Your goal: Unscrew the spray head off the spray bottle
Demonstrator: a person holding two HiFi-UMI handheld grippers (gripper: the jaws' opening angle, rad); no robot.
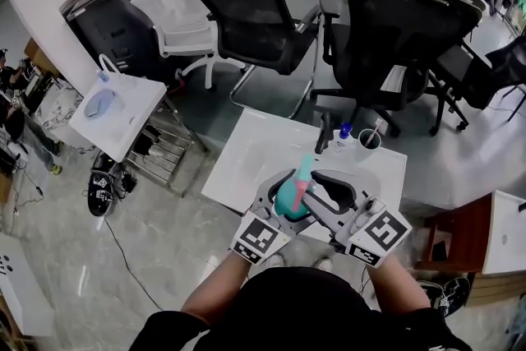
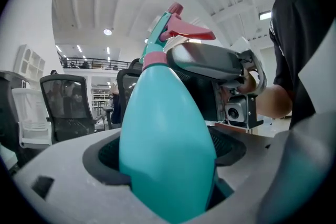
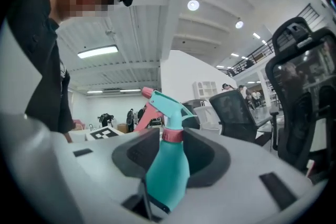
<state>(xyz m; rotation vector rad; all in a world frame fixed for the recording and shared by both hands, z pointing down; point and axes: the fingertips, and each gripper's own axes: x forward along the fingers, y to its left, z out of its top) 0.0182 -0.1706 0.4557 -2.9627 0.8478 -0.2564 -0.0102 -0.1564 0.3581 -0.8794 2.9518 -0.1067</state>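
Note:
The teal spray bottle (image 1: pixel 288 197) is held up above the white table (image 1: pixel 246 152), close to the person's chest. My left gripper (image 1: pixel 283 191) is shut on its fat body, which fills the space between the jaws in the left gripper view (image 2: pixel 165 149). The spray head (image 2: pixel 176 23), teal with a pink trigger, tops a pink collar (image 3: pixel 171 135). My right gripper (image 3: pixel 171 145) comes in from the right in the head view (image 1: pixel 312 181), and its dark pads (image 3: pixel 142 152) sit against the collar on both sides with no gap showing. The bottle leans slightly.
At the table's far edge stand a black upright object (image 1: pixel 325 131), a small blue-capped bottle (image 1: pixel 344 131) and a round cup (image 1: pixel 370 139). Black office chairs (image 1: pixel 394 20) stand beyond it. A small white side table (image 1: pixel 115 111) is at left, a brown cabinet (image 1: pixel 460 234) at right.

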